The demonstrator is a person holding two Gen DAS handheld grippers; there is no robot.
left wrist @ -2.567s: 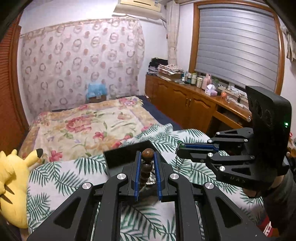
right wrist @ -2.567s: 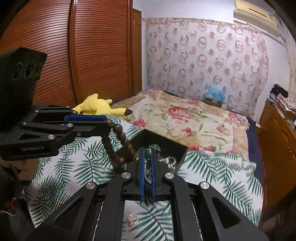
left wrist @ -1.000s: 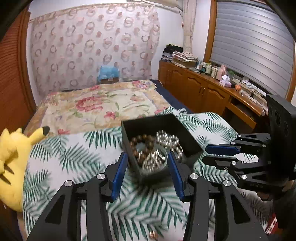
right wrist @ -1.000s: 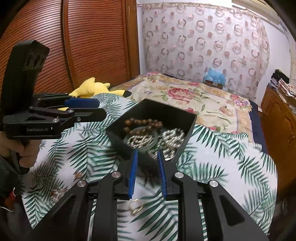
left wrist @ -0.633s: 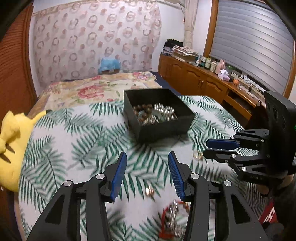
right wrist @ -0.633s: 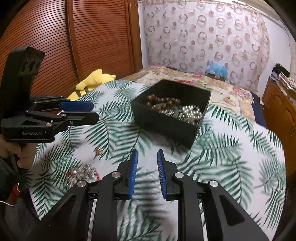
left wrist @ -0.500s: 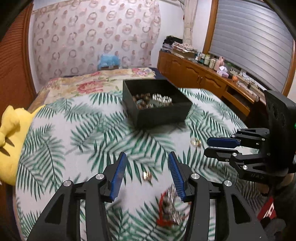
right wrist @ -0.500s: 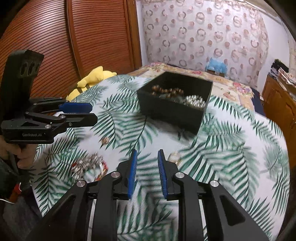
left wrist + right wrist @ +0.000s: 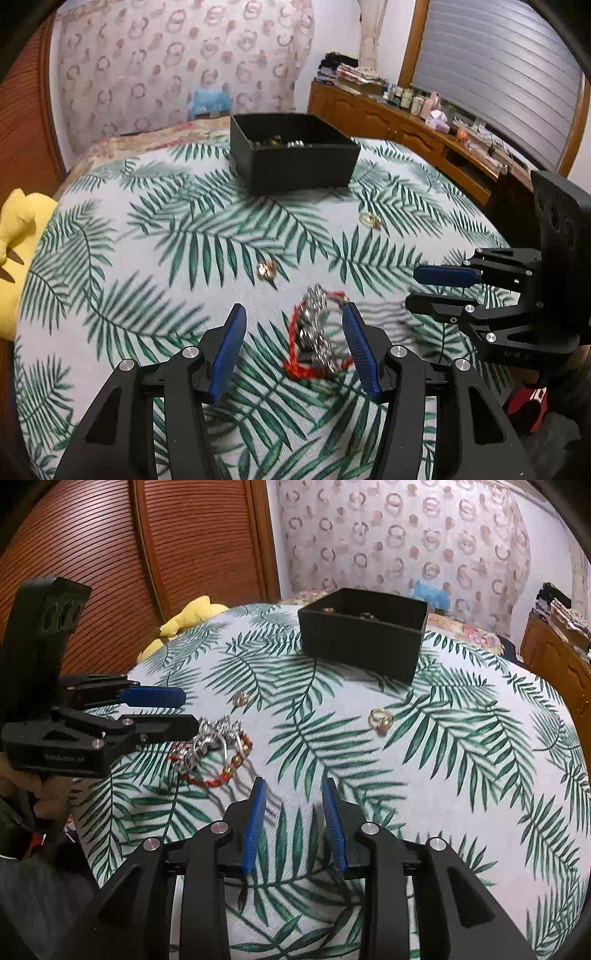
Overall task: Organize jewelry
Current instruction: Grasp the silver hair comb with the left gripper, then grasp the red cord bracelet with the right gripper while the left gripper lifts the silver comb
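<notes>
A black box (image 9: 295, 158) with beads and silver jewellery in it stands at the far side of the palm-leaf tablecloth (image 9: 166, 229). A red-and-silver bracelet (image 9: 314, 339) lies on the cloth between the fingers of my left gripper (image 9: 293, 310); its jaws are opening and its pads do not touch the bracelet. A gold ring (image 9: 369, 219) and a small gold piece (image 9: 266, 269) lie loose further out. My right gripper (image 9: 293, 782) hovers over bare cloth, its jaws opening with nothing between them. To its left are the bracelet (image 9: 214, 749) and the left gripper (image 9: 184, 710); ahead is the ring (image 9: 380, 718).
A yellow plush toy (image 9: 14, 240) sits past the table's left edge. A bed with a floral cover lies behind the table, and a wooden sideboard (image 9: 406, 125) runs along the right wall. A person's hand (image 9: 44, 794) holds the left gripper.
The brown bead string left my left gripper and now lies in the box. Both grippers drew back from the box, sank toward the cloth and widened their jaws.
</notes>
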